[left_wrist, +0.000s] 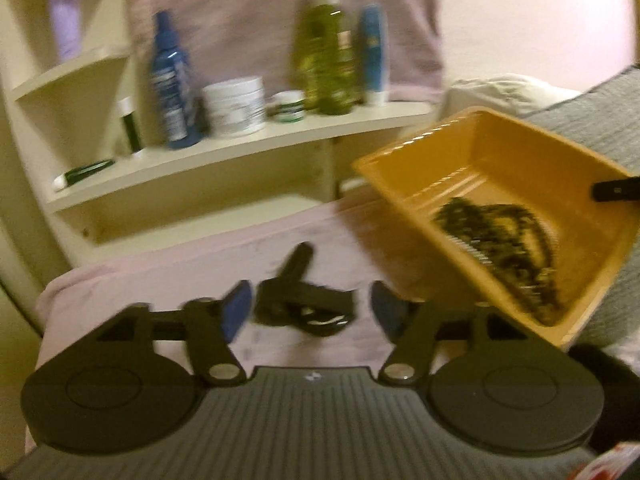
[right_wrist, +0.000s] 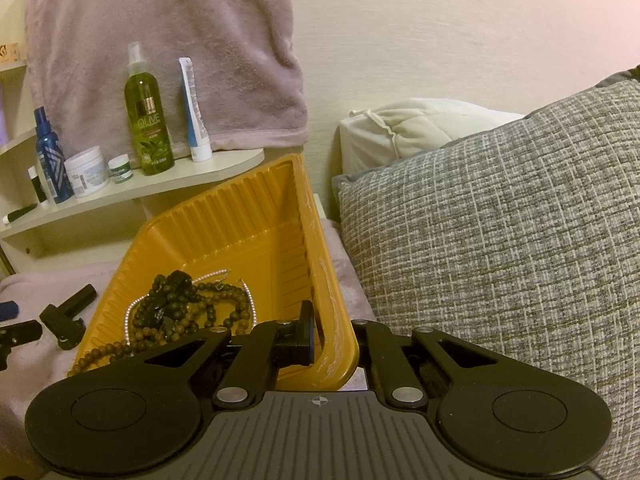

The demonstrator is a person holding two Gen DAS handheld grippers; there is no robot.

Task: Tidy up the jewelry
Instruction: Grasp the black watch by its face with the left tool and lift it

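Pink bedding (left_wrist: pixel 168 280) underlies a tilted yellow tray (right_wrist: pixel 328 312), its near rim clamped by the right gripper (right_wrist: pixel 332 344), pooling beads (right_wrist: pixel 184 308); left gripper (left_wrist: pixel 310 312) gapes empty over a black clip (left_wrist: pixel 304 308).

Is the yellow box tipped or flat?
Tipped: the yellow box hangs slanted from the right gripper, beads slid low.
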